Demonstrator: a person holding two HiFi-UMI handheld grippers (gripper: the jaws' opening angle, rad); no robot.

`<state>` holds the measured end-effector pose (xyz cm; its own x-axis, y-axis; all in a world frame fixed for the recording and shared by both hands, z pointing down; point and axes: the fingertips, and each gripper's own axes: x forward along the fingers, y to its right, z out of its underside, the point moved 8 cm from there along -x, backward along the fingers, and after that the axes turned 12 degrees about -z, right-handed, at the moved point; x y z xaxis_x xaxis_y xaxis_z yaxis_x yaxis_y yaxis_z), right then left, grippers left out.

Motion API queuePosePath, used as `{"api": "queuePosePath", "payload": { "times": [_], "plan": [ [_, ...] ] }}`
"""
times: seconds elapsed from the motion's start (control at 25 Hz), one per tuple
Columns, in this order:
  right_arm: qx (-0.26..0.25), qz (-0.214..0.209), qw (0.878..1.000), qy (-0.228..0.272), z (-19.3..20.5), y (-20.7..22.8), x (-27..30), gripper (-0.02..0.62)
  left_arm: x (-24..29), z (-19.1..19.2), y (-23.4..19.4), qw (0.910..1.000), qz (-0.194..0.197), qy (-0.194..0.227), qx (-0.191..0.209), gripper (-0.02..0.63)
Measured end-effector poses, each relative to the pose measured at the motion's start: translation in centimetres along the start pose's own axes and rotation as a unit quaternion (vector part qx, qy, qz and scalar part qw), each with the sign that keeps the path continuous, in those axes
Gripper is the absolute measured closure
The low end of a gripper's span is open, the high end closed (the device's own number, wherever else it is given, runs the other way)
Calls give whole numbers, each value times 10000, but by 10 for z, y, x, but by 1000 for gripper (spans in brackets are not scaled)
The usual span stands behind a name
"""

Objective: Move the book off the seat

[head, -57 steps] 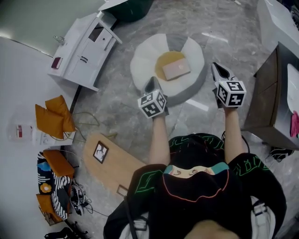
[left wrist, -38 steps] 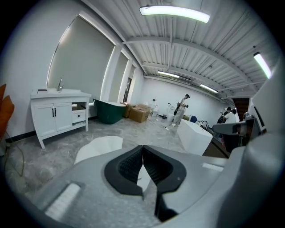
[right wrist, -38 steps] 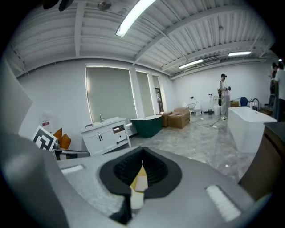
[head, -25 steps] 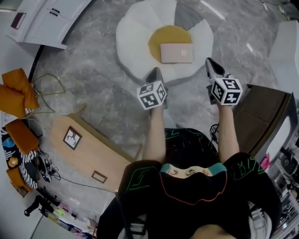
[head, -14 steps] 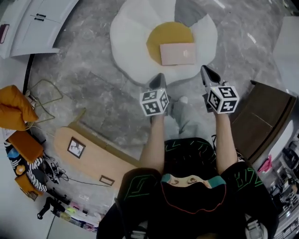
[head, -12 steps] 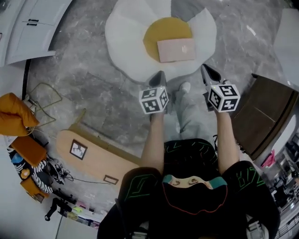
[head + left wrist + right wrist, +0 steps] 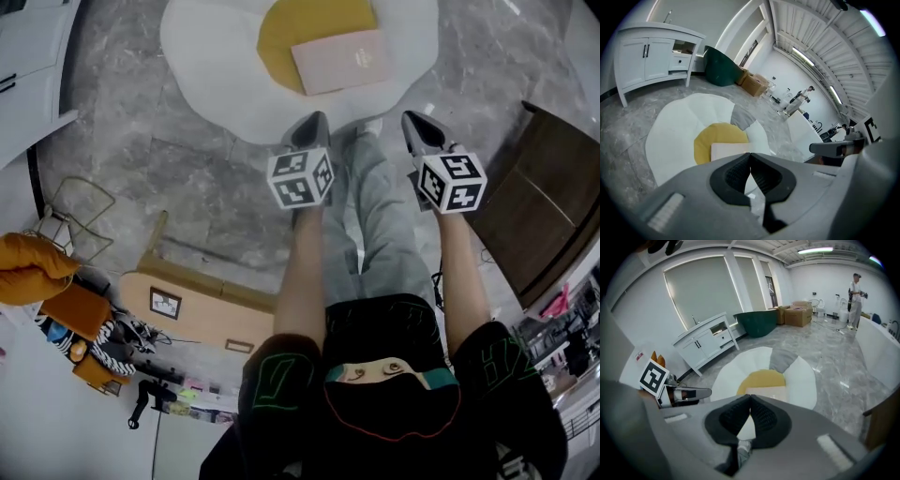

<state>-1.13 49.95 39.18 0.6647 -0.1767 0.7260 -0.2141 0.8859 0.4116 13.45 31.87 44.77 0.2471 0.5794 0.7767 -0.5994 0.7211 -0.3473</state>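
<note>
A pale pink book (image 7: 342, 59) lies flat on the yellow centre of a white egg-shaped floor seat (image 7: 216, 56). My left gripper (image 7: 312, 122) is shut and empty; it hovers just short of the seat's near edge, left of the book. My right gripper (image 7: 417, 127) is also shut and empty, near the seat's edge below the book's right end. In the left gripper view the book (image 7: 729, 150) shows just beyond the closed jaws (image 7: 750, 154). The right gripper view shows the book (image 7: 766, 392) ahead of its closed jaws (image 7: 750, 397). Neither gripper touches the book.
A dark wooden table (image 7: 553, 206) stands at the right. A wooden board (image 7: 197, 300) and orange cushions (image 7: 37, 262) lie on the floor at the left. A white cabinet (image 7: 651, 51) and a dark green tub (image 7: 719, 68) stand behind the seat. My own legs (image 7: 375, 216) stretch between the grippers.
Both grippers have sunk toward the seat and the head view has closed in on it. The book now sits nearer the top of the head view. Both stay shut.
</note>
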Motion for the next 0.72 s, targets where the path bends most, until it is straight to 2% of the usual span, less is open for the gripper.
{"api": "queuePosePath", "payload": {
  "times": [0.24,0.36,0.52,0.72],
  "plan": [
    [125,-91,9994,-300,36,40,61,592,55,19,-16,9998,169,-83,-27,595],
    [88,-119,9995,-277,44,66,90,592,87,30,-26,9998,82,-157,48,595],
    [74,257,9995,-190,66,104,118,592,122,55,-37,9995,-58,-318,33,594],
    [110,339,9992,-183,88,140,145,592,156,76,-48,9982,-349,-479,90,594]
  ]
}}
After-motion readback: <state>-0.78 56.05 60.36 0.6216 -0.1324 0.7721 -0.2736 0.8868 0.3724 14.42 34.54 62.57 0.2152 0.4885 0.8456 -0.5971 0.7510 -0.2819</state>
